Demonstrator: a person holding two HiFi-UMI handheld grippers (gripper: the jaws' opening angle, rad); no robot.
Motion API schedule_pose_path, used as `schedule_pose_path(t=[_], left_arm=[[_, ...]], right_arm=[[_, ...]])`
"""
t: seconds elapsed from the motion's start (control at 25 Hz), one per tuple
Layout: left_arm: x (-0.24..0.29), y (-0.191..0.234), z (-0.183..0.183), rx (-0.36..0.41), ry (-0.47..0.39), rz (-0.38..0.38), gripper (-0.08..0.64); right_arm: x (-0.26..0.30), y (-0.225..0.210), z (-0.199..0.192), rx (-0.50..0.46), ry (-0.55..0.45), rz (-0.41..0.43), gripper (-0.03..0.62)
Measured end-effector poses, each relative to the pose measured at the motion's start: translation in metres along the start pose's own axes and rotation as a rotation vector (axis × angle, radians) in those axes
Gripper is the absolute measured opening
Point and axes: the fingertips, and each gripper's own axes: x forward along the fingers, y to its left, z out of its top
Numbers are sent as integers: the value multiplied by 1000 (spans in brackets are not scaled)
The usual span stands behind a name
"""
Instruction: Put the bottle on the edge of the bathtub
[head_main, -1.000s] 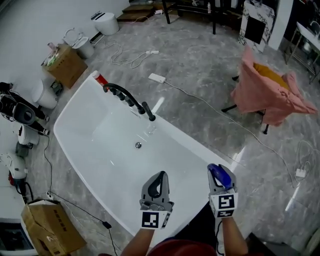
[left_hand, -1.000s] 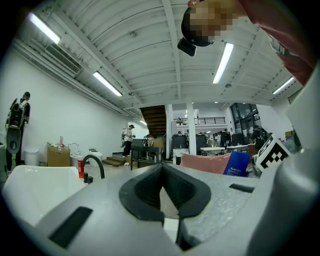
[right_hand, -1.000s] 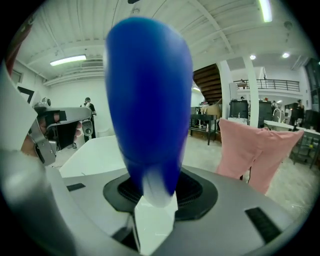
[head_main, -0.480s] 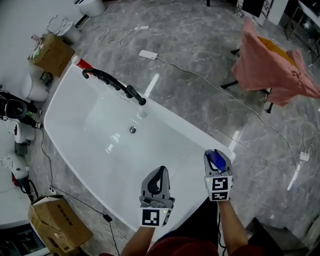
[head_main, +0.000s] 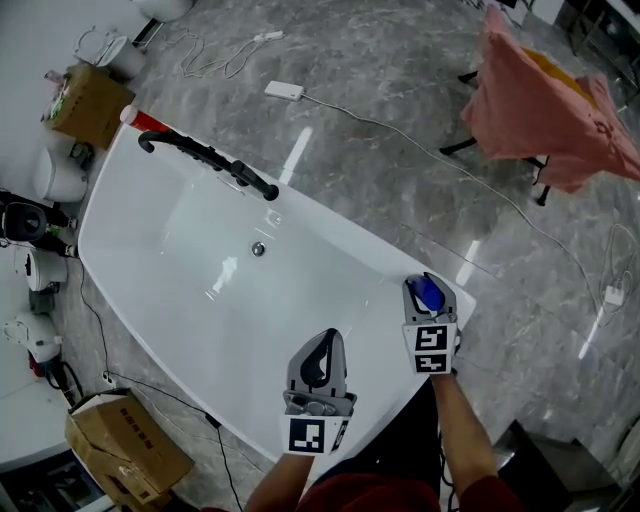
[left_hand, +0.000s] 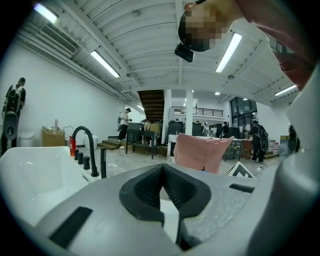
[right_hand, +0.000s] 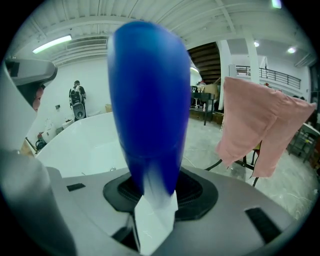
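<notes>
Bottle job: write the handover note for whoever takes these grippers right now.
left gripper: jaws shut, empty, over the near side of the bathtub.
right gripper: jaws shut on the blue bottle, which in the head view sits over the tub's near right corner.
Done: bottle in grip and brought to the tub.
Left: set it on the edge there, open the jaws, draw clear.

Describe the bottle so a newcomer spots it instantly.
Start at the big white bathtub; the right gripper hangs over its near right corner. Clamped in it is the glossy rounded blue bottle, the only blue thing; the left gripper holds nothing.
</notes>
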Motion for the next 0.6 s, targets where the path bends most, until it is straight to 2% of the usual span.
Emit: schedule_pose_path(t=[0.52,0.6], left_arm=[[6,-4,-4,2,5,-11,5],[5,-4,-4,4,7,-10,5]], right_arm=[[18,-1,6,23,-61,0,165],[19,0,2,41,-53,16,223]])
